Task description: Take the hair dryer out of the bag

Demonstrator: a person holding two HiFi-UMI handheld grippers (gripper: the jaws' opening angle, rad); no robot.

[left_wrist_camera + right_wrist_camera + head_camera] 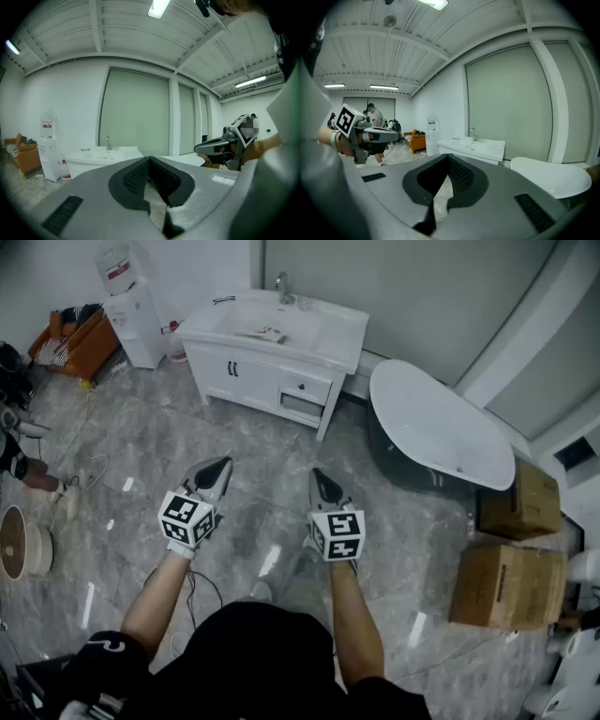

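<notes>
No hair dryer or bag shows clearly in any view. My left gripper is held out above the grey marble floor, level, jaws shut with nothing between them; its own view shows the closed tips. My right gripper is beside it, a hand's width to the right, also shut and empty. Each gripper appears in the other's view: the right gripper, the left gripper. Both point toward a white vanity with a basin and tap. A small flat item lies on the vanity top; I cannot tell what it is.
A white bathtub stands right of the vanity. Two cardboard boxes sit at the right. A water dispenser and an orange sofa are at the far left. A round fan-like object and a cable lie on the floor.
</notes>
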